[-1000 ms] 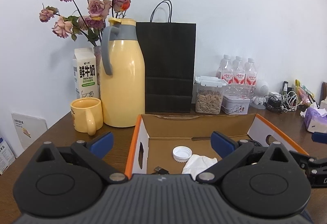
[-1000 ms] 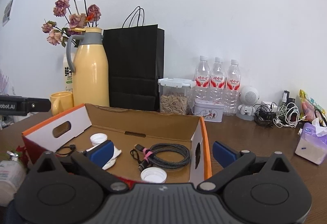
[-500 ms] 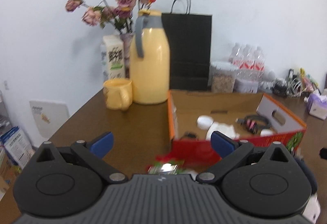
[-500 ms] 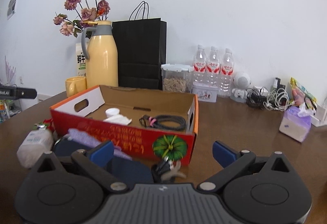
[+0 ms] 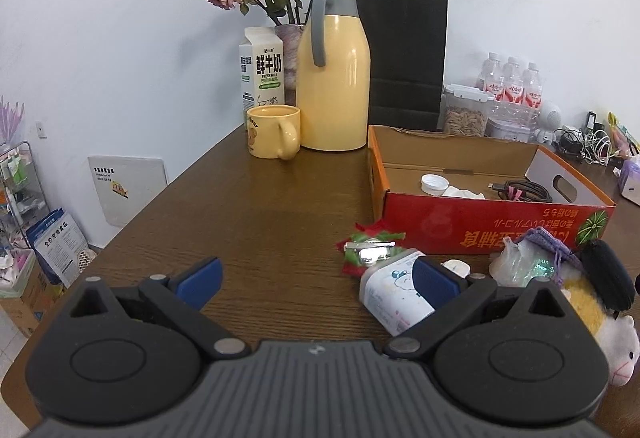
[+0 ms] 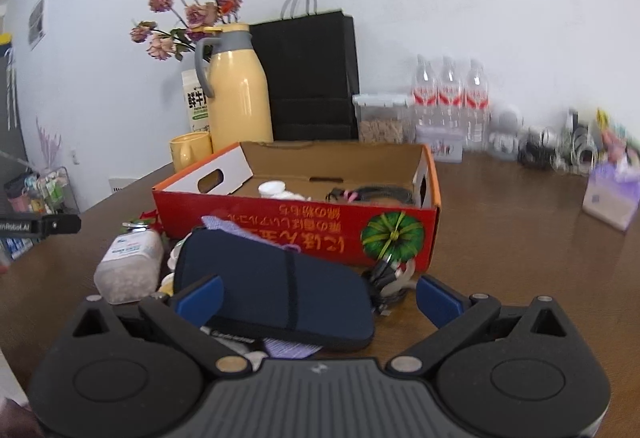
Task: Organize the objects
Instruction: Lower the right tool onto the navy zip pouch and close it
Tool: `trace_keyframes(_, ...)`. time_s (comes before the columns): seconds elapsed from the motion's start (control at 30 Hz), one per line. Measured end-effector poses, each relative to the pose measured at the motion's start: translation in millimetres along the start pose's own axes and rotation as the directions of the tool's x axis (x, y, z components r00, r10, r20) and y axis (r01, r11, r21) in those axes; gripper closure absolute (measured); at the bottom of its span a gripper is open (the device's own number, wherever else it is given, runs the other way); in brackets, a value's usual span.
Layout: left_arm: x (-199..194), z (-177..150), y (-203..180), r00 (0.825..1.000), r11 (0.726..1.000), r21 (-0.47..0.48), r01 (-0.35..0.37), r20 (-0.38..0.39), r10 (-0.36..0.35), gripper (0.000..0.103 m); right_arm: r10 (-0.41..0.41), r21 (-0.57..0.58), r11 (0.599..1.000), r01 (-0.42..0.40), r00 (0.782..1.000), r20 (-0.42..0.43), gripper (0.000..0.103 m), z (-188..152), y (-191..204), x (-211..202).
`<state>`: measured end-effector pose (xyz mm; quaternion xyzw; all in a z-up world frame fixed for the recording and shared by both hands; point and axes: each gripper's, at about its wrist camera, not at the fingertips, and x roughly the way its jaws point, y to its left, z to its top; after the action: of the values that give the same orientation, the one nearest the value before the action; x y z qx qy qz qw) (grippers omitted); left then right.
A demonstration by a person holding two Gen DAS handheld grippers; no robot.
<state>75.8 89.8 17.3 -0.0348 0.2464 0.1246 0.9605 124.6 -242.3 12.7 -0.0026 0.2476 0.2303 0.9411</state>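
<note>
A red cardboard box (image 5: 492, 222) (image 6: 296, 226) lies open on the brown table, holding a white cap (image 5: 433, 183), a tissue and a coiled black cable (image 5: 524, 190). In front of it is a pile: a white bottle (image 5: 394, 292) (image 6: 128, 262), a red-green clip (image 5: 370, 244), a plastic bag (image 5: 520, 262), a purple pouch (image 5: 548, 240), a plush toy (image 5: 600, 322) and a navy pouch (image 6: 276, 294). My left gripper (image 5: 316, 278) is open, its right finger beside the bottle. My right gripper (image 6: 318, 298) is open above the navy pouch, holding nothing.
At the back stand a yellow thermos (image 5: 334, 78), a yellow mug (image 5: 274, 132), a milk carton (image 5: 262, 68), a black paper bag (image 5: 404, 54), a seed jar, water bottles (image 6: 450, 94) and cables. A tissue pack (image 6: 610, 198) lies right. The table's left edge (image 5: 152, 206) drops to the floor.
Both grippers have pulled back from over the box toward the table's near side. The pile in front of the box has come into view. Both stay open.
</note>
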Motion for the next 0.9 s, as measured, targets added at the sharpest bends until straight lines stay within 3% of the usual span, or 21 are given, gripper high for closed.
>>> trace_keyframes(0.2,-3,-1,0,1.000,0.999,-0.014,0.029,0.003,-0.029,0.000,0.041,0.145,0.989,-0.036,0.999,-0.032,0.000,10,3,4)
trace_keyframes(0.43,-10,-6,2,0.999,0.998,-0.029,0.048,0.002,-0.048,0.000,0.060,0.108,0.993,-0.053,0.996,-0.068,0.001,27,36,35)
trace_keyframes(0.47,-11,-6,4,0.999,0.998,-0.032,0.048,0.005,-0.048,0.000,0.059,0.103,0.993,-0.051,0.995,-0.075,0.009,27,39,40)
trace_keyframes(0.5,-13,-7,6,0.999,0.998,-0.035,0.044,0.007,-0.044,0.000,0.070,0.094,0.994,-0.062,0.994,-0.084,0.028,26,41,42)
trace_keyframes(0.53,-14,-7,7,0.999,0.998,-0.040,0.038,0.008,-0.038,0.000,0.078,0.088,0.994,-0.070,0.992,-0.098,0.035,25,42,44)
trace_keyframes(0.7,-15,-9,16,1.000,0.997,-0.068,0.021,0.002,-0.021,0.000,0.101,0.001,0.995,-0.101,0.989,-0.104,0.053,18,42,27)
trace_keyframes(0.9,-18,-9,13,0.999,0.998,-0.057,0.037,0.007,-0.037,0.000,0.106,-0.103,0.987,-0.122,0.983,-0.152,0.057,11,29,3)
